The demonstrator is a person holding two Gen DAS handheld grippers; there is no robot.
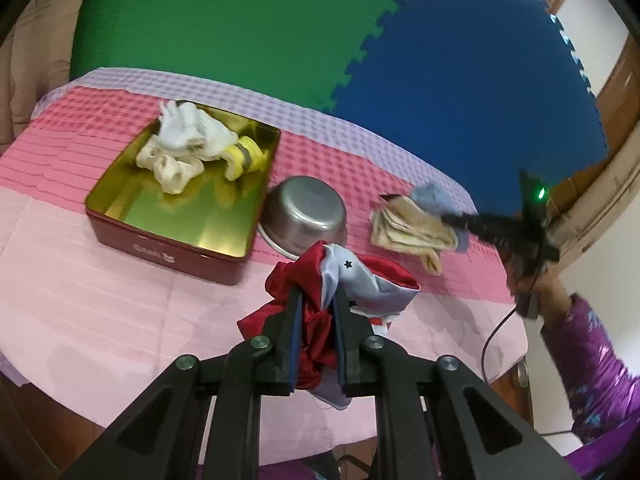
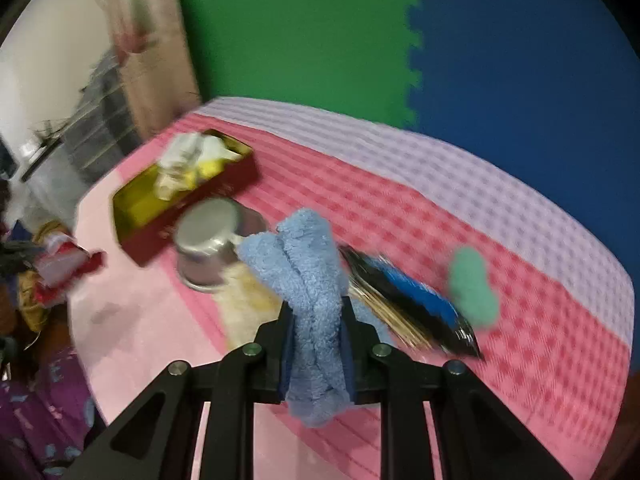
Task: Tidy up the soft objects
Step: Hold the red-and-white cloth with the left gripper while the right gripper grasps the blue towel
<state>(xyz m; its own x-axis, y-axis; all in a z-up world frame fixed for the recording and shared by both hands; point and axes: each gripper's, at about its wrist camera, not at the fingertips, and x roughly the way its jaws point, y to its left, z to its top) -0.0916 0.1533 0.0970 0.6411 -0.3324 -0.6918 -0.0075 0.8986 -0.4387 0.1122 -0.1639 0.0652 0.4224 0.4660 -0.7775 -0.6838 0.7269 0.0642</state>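
My left gripper clamps red cloth, right gripper pinches blue towel; beyond, pink-covered desk, green-blue foam wall.

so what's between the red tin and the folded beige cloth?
An upturned steel bowl sits between red tin and beige cloth, beside the tin; left wrist view.

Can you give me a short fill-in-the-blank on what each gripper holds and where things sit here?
1. The left gripper is shut on a red and ____ satin cloth.
2. The right gripper is shut on a fluffy ____ cloth.
3. The white gloves lie inside the ____ tin.
4. The steel bowl stands ____ beside the tin.

Missing words: white; blue; red; upside down
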